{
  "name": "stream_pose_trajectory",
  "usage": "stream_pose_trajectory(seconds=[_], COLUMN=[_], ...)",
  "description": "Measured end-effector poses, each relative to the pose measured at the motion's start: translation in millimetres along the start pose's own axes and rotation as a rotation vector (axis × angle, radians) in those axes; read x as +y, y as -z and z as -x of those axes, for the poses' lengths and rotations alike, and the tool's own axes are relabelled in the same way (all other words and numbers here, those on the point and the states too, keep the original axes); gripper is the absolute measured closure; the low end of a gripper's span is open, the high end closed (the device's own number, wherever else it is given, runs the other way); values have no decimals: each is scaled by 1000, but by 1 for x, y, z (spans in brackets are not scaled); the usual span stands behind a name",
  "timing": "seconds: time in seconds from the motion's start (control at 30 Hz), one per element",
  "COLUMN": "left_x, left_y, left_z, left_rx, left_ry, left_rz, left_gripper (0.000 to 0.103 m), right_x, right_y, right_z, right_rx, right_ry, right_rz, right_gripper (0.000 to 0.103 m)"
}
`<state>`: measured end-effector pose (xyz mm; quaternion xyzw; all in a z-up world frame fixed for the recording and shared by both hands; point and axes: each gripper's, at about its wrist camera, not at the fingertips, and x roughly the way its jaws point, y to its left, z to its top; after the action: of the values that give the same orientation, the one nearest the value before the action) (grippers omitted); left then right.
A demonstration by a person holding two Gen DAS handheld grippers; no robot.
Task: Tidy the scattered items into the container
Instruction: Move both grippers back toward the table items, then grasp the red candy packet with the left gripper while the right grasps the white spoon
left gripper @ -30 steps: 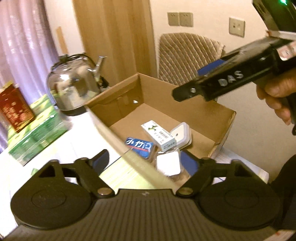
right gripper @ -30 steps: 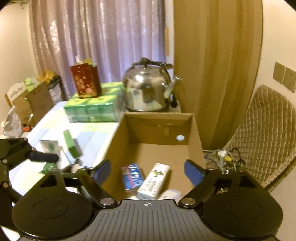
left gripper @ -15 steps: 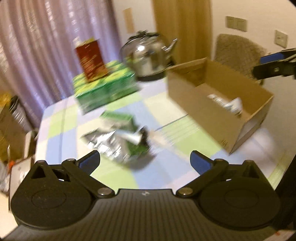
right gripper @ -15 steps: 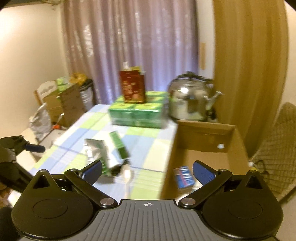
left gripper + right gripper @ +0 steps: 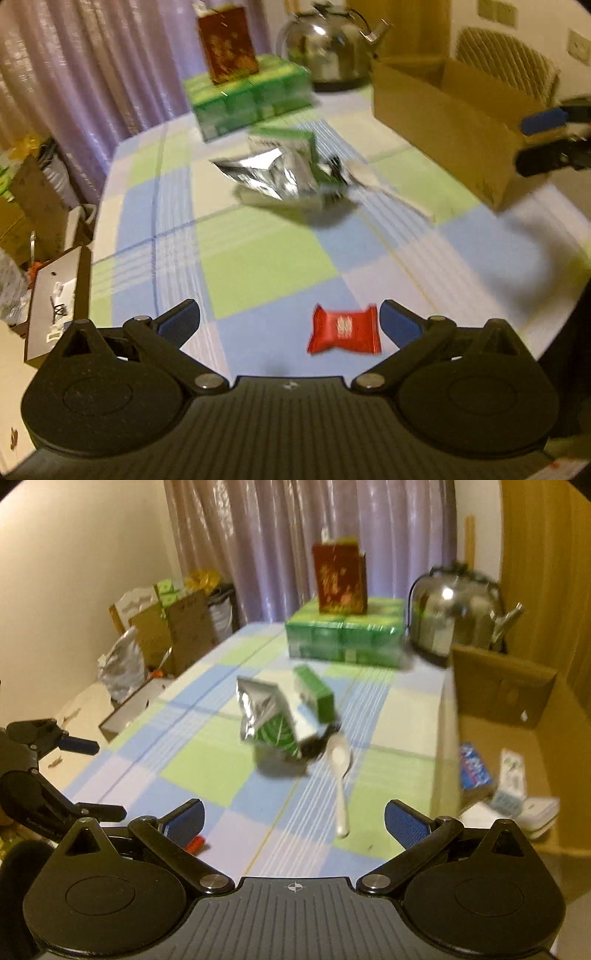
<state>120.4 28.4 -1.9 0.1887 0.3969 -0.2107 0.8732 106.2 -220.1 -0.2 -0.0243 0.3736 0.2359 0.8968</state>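
Observation:
A small red packet [image 5: 344, 334] lies on the checked tablecloth just in front of my open left gripper [image 5: 290, 325], nearer its right finger. Farther off sit a crumpled silver and green pouch [image 5: 271, 175], a green box [image 5: 314, 694] and a white plastic spoon [image 5: 340, 771]. The cardboard box [image 5: 524, 716] stands at the table's right side and holds a blue packet [image 5: 474, 766], a white carton [image 5: 511, 779] and a white case [image 5: 535, 810]. My right gripper [image 5: 293, 825] is open and empty, above the table's near edge. The left gripper [image 5: 74, 775] shows at the far left there.
A steel kettle [image 5: 452, 614] and a stack of green packs [image 5: 345, 633] with a red bag [image 5: 340, 578] on top stand at the table's far end. Boxes and bags [image 5: 166, 627] crowd the floor left of the table. A quilted chair [image 5: 506, 61] is behind the box.
Both grippers have swung away from the cardboard box toward the left and back over the table. The left one has come down near the red packet. Both stay open.

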Motion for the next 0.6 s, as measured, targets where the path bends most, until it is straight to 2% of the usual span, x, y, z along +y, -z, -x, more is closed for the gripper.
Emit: stream_pose_trajectory(seconds=[0.33, 0.6], left_x=[-26, -33], left_y=[12, 13], left_z=[-60, -92], left_rx=[85, 128], left_ry=[109, 117], left_rz=[-81, -59], left_gripper=[2, 11], right_x=[-4, -19], right_y=[28, 35], right_z=[-60, -88], right_rx=[105, 129], right_ry=[11, 15], right_rz=[51, 50], right_gripper=[2, 2])
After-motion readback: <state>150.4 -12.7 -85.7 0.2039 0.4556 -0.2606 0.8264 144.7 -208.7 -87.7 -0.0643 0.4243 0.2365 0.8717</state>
